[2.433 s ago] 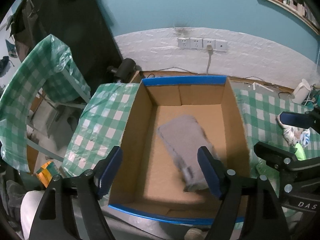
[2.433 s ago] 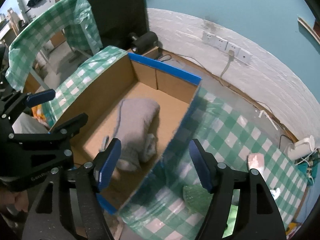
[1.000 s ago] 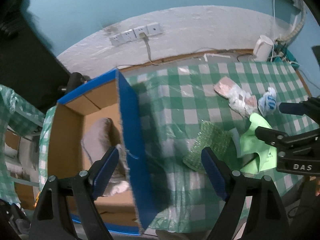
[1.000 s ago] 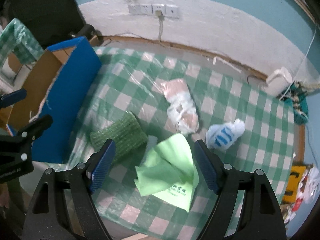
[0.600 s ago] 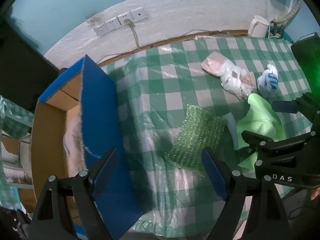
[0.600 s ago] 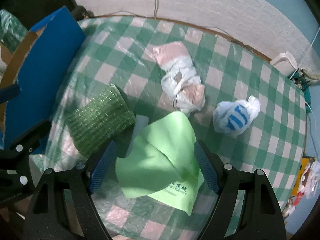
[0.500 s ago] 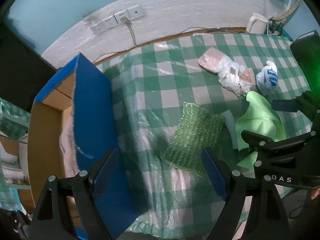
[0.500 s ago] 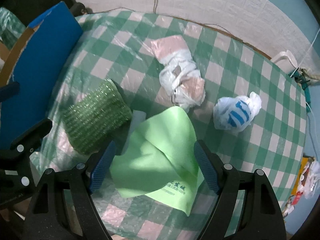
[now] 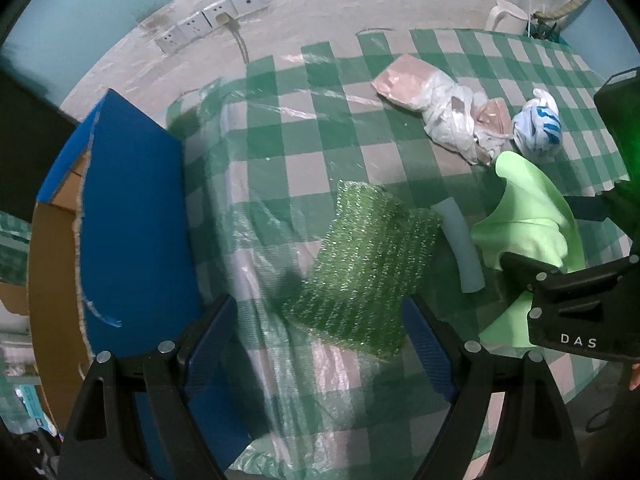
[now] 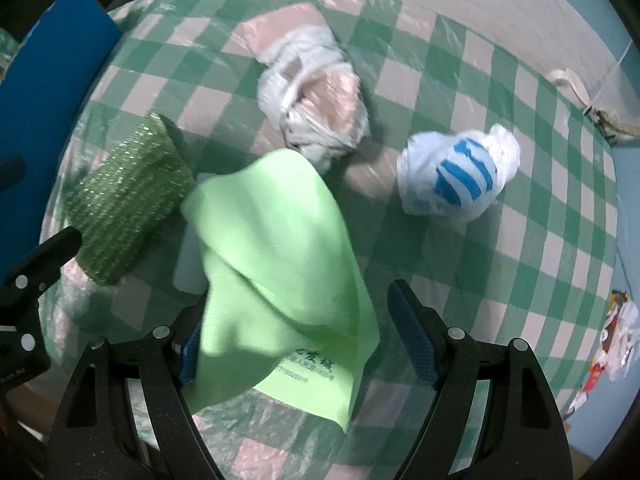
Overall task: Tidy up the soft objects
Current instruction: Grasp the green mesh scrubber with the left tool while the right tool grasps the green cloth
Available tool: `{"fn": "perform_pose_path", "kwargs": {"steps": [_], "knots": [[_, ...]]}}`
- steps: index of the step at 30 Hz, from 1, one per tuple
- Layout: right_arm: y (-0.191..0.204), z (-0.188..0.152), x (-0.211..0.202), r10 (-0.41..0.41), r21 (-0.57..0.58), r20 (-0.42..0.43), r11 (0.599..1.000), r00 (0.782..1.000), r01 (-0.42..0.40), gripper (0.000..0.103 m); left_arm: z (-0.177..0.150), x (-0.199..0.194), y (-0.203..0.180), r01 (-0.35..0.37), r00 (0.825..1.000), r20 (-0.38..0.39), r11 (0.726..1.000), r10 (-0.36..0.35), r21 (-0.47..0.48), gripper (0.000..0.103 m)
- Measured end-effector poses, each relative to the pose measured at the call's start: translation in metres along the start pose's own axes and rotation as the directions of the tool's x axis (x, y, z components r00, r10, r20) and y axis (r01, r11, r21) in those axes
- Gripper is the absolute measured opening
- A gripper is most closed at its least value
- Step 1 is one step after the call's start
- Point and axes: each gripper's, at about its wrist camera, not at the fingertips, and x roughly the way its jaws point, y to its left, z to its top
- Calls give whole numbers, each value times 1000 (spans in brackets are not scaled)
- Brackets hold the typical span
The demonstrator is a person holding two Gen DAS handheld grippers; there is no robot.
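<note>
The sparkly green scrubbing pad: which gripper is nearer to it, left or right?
Left. The left gripper is open directly around the sparkly green pad; the right gripper is beside it, over the light green cloth.

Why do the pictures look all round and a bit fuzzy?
Both views are fisheye, so the checked tablecloth bulges and the corners go black. In the right wrist view the light green cloth and pink-and-white bag are smeared by motion. In the left wrist view the sparkly green pad looks sharper, with glare on the plastic cover.

One green scouring pad (image 9: 360,276), one light-green cloth (image 10: 276,268), two knotted plastic bags (image 10: 316,92), perhaps one pale tube (image 9: 460,248), one box (image 9: 132,216).
</note>
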Motion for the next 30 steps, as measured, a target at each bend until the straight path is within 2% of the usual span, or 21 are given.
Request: {"fn": "perform_pose_path", "kwargs": {"steps": [7, 11, 16, 23, 27, 29, 30], "knots": [[-3, -2, 11, 18, -21, 2, 1000, 1000, -18, 79, 2, 12, -9, 22, 999, -24, 1000, -21, 20, 88], [0, -3, 19, 24, -49, 2, 999, 1000, -24, 53, 2, 18, -14, 19, 999, -39, 999, -18, 35, 88], [4, -8, 17, 8, -66, 6, 998, 1000, -8, 39, 4, 26, -17, 31, 998, -49, 999, -29, 42, 88], [4, -4, 4, 21, -61, 10, 998, 1000, -20, 38, 7, 42, -22, 36, 997, -75, 998, -33, 47, 88], [7, -2, -6, 35, -60, 30, 998, 999, -33, 38, 9, 44, -18, 52, 997, -61, 998, -50, 40, 87], [9, -1, -9, 44, -60, 36, 997, 998, -42, 38, 10, 43, -14, 54, 997, -49, 998, -52, 40, 81], [10, -2, -12, 49, -61, 37, 997, 998, -46, 38, 10, 42, -13, 48, 998, -40, 998, -47, 43, 71]]}}
